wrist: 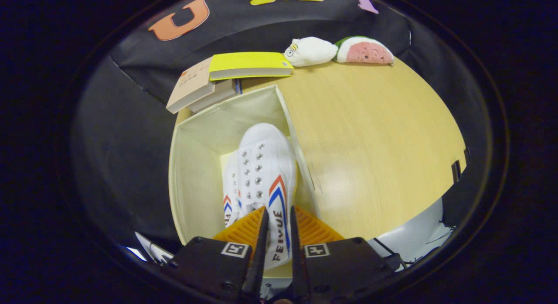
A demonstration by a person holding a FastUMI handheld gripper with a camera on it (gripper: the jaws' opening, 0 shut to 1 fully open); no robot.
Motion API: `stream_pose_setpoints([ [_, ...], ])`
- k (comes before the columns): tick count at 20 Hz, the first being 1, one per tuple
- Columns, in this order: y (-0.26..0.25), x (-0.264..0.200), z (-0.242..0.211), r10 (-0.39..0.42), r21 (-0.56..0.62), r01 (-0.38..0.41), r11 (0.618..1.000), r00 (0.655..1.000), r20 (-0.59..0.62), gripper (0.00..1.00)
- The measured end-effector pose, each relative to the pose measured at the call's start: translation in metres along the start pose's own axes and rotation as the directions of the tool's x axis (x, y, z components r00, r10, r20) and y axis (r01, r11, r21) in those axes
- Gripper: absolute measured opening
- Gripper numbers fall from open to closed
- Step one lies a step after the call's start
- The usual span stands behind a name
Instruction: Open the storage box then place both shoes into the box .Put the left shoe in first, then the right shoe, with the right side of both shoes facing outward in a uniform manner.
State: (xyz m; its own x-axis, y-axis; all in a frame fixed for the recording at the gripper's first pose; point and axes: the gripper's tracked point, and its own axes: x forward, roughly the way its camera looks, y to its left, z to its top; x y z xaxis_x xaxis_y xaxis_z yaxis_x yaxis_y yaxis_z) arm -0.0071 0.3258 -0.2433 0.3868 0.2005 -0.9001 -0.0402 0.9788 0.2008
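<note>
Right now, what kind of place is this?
Probably a staged recording booth: black cloth wall, wooden table with books and plush toys. The tongs grip a white sneaker over a storage box.

Gripper (pixel 277 221) was seen clamped on the heel side of a white shoe (pixel 268 173), held over the open storage box (pixel 192 138). A second shoe (pixel 230 195) was seen at its 9 o'clock. Books (pixel 218 77) and two plush toys (pixel 340 51) were seen on the table (pixel 370 134) at 12 o'clock.

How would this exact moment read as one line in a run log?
gripper: shut on white canvas shoe | shoe: over open cream fabric storage box | second white shoe: already inside
</note>
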Motion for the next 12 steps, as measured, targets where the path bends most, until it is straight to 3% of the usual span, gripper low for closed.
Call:
stream_pose_setpoints([
  [1,0.003,0.000,0.004,0.003,-0.021,-0.002,1.000,1.000,0.028,0.44],
  [3,0.004,-0.012,0.013,0.000,-0.052,0.004,0.999,0.997,0.083,0.57],
  [8,-0.012,-0.047,0.039,-0.020,-0.112,0.051,0.992,0.965,0.261,0.80],
  [12,-0.038,-0.100,0.060,-0.022,-0.122,0.086,0.989,0.892,0.452,0.80],
])
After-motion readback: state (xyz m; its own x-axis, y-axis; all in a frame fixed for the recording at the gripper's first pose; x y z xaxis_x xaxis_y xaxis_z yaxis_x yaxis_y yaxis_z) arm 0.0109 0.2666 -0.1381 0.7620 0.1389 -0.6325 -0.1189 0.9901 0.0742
